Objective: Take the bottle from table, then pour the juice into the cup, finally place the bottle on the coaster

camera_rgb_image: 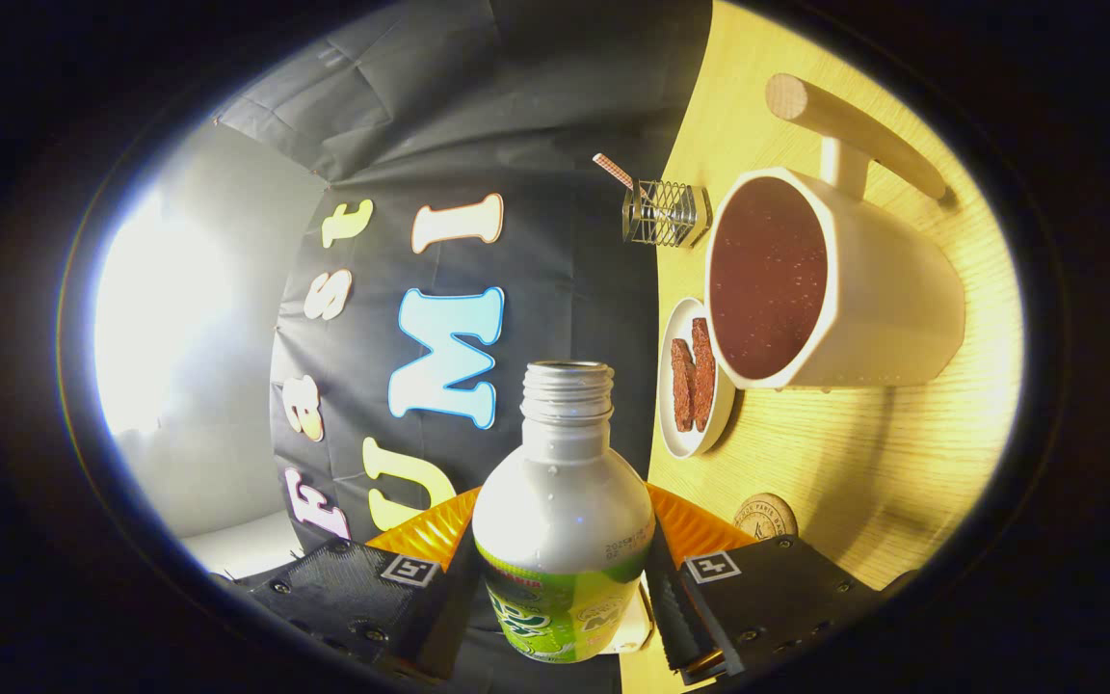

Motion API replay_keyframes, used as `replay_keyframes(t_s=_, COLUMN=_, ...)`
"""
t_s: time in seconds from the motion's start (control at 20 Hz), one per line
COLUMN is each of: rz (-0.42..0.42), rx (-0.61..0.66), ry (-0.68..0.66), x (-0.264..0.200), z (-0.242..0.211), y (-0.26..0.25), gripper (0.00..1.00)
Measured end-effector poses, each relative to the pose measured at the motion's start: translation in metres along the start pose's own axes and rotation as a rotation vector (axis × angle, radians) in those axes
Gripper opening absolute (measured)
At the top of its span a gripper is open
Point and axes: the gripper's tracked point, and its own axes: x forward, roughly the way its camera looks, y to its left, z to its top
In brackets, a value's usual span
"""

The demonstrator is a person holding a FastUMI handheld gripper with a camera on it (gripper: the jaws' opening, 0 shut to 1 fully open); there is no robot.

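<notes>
Between the fingers (560,598) we've got the bottle (563,511) clamped from both sides, cap off, and the whole view is rolled over, so we reckon we're mid-pour or close to wrapping it up. Just right of the neck there's a small dish (671,424) with reddish-brown strips, then the cup (834,280), already looking pretty full of dark juice. Nearer the right finger sits the coaster (765,516) on the table (902,463). Next up, probably: tip the bottle back upright and bring it over onto that coaster.

Booth (cloth wall (536,106), wooden table (902,463))
</notes>
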Motion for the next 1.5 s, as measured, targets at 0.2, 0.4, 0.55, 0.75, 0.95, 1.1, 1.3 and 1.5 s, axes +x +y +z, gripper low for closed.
replay_keyframes(t_s=0.2, rz=0.003, rx=0.046, ry=-0.006, x=-0.0002, z=0.0011, y=0.0018, gripper=0.77)
replay_keyframes(t_s=0.4, rz=0.004, rx=0.076, ry=-0.015, x=-0.0014, z=0.0036, y=0.0025, gripper=0.77)
replay_keyframes(t_s=0.55, rz=0.005, rx=0.104, ry=-0.026, x=-0.0014, z=0.0059, y=0.003, gripper=0.77)
replay_keyframes(t_s=0.75, rz=0.009, rx=0.139, ry=-0.026, x=0.0002, z=0.0054, y=0.0039, gripper=0.77)
replay_keyframes(t_s=0.95, rz=0.007, rx=0.165, ry=-0.029, x=0.0032, z=0.0052, y=0.0007, gripper=0.77)
replay_keyframes(t_s=1.1, rz=0.016, rx=0.173, ry=-0.026, x=0.0027, z=0.0046, y=0.0026, gripper=0.77)
replay_keyframes(t_s=1.3, rz=0.024, rx=0.216, ry=-0.038, x=0.0035, z=0.0081, y=0.0047, gripper=0.77)
replay_keyframes(t_s=1.5, rz=0.028, rx=0.213, ry=-0.035, x=0.0028, z=0.0068, y=0.0076, gripper=0.77)
